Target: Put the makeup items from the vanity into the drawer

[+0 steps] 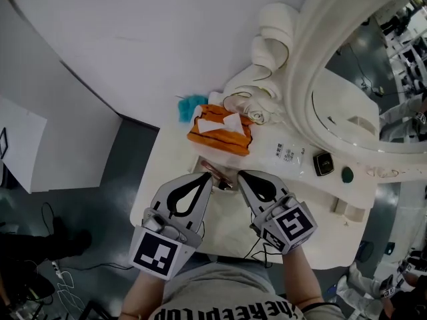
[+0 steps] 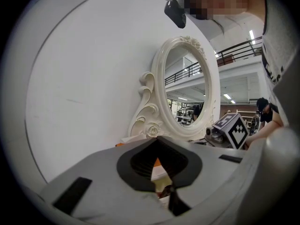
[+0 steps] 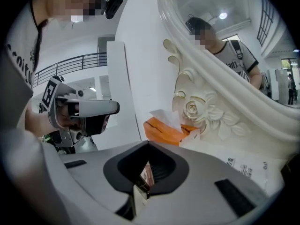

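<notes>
Makeup tube (image 1: 219, 176), pinkish with a gold band, held over the worktop (image 1: 227, 235) near its back edge, just in front of the orange tissue box (image 1: 220, 133). Right gripper (image 3: 140, 184) fingers clenched on the tube. Left gripper (image 2: 165, 187) fingers pinch its other end. White-framed mirror (image 1: 313, 65) at the back right corner.

A staged vanity (image 1: 327, 237) with an ornate white mirror (image 1: 380, 79) stands against a bare white partition (image 1: 167, 32) inside a large industrial hall. Loose cables (image 1: 57, 272) trail over the grey floor (image 1: 113, 179), and an upper-level railing (image 2: 236, 49) runs beneath ceiling strip lights (image 2: 253, 34).
</notes>
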{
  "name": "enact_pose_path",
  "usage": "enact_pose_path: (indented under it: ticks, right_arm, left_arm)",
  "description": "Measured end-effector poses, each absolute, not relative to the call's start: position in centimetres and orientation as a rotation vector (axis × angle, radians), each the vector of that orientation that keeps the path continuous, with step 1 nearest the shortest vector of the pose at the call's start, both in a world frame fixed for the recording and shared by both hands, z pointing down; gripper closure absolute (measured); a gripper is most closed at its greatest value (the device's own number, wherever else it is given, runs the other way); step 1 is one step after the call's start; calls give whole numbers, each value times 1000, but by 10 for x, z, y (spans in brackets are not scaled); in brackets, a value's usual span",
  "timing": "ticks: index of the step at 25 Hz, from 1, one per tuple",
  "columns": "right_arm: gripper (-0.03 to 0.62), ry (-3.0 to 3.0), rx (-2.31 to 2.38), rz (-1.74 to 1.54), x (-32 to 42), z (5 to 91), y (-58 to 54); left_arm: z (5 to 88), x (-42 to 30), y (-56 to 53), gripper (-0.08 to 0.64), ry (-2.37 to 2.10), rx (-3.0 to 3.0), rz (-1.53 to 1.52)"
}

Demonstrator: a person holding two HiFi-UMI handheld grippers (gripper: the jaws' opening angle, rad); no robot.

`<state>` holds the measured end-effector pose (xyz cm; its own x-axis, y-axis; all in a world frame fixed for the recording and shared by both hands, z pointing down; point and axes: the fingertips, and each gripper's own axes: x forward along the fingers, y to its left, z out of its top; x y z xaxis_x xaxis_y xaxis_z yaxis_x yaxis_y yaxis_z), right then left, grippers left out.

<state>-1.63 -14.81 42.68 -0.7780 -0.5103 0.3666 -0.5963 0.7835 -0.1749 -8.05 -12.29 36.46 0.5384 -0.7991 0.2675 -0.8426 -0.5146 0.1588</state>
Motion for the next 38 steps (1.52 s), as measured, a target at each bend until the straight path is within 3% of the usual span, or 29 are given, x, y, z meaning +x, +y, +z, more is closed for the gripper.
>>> enact_pose_path:
  ticks: [38]
  right_arm:
    - [580,-2647,1523,279,109,336,-91]
  left_arm:
    - [333,64,-91,545,-814,2852,222]
